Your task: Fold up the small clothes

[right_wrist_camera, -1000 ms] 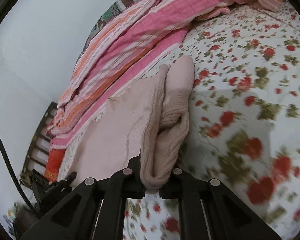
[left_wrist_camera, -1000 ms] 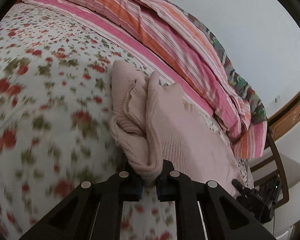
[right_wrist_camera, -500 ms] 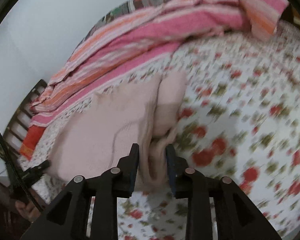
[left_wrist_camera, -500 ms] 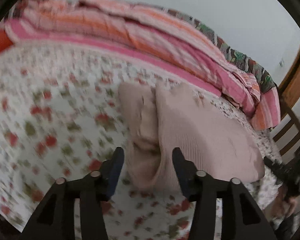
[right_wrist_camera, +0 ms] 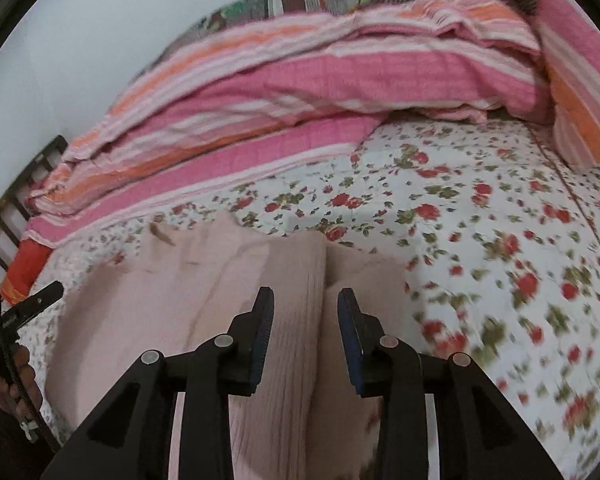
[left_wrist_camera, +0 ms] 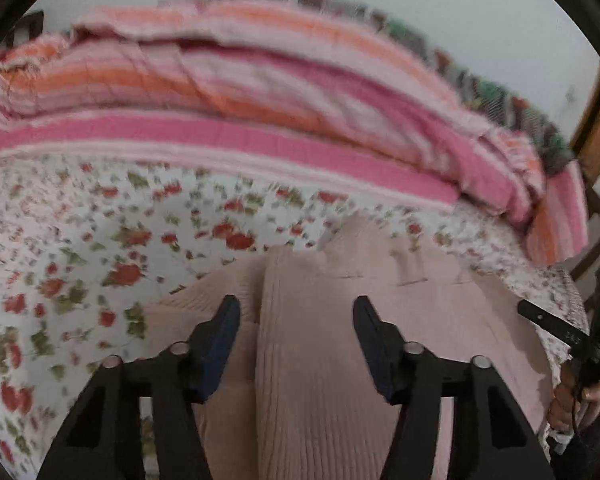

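Currently | left gripper [left_wrist_camera: 296, 312] and right gripper [right_wrist_camera: 305, 304] both stood released | pink garment's [left_wrist_camera: 316, 360] raised fold ran straight ahead between each pair of jaws | both grippers equally near.

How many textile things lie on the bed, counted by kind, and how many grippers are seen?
Pink knitted garment: 1
Striped pink and orange blanket: 1
Floral bedsheet: 1
Grippers: 2, the left gripper and the right gripper, both open
Total: 5
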`<state>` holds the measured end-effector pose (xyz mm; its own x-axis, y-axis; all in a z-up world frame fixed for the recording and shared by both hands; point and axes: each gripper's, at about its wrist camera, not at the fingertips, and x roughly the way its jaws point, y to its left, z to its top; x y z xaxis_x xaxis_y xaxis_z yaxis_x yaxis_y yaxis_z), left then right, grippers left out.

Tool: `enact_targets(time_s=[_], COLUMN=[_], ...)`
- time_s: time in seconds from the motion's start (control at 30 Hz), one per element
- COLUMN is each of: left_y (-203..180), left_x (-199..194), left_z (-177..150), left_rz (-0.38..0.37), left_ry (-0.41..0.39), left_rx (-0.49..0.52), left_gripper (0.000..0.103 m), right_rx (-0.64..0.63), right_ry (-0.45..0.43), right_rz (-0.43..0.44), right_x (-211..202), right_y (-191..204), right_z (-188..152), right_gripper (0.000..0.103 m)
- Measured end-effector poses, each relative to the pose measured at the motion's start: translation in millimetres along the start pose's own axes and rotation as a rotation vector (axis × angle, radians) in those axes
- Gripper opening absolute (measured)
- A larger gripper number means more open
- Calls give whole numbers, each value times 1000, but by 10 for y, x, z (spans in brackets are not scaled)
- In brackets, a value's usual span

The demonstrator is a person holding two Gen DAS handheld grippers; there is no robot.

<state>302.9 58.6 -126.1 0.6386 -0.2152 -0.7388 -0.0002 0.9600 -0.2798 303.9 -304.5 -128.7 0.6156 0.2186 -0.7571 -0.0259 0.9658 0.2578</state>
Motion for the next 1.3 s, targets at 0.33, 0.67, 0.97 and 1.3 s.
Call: enact_targets(time_s=[0.33,0.67,0.97,1.3], left_y=[309,296,358,406], left_x=[212,172,-17,8], left_z=[-106,-102,-124,-167], left_rz=[34,-47,-57,-43], left_ry=[-9,-33,-104,-84], left_rx=[-89,-67,-74,-64], left_gripper=[7,33,63,63], right_rx=[-67,-76,-247,-233], right_ry=[23,24,38,135], right_rz=[42,-101,-20,-122], right_x=[329,235,238,847], right_y=[101,238,1334,1533], right_z=[169,202,-99,-147], right_gripper=[6,18,40,40])
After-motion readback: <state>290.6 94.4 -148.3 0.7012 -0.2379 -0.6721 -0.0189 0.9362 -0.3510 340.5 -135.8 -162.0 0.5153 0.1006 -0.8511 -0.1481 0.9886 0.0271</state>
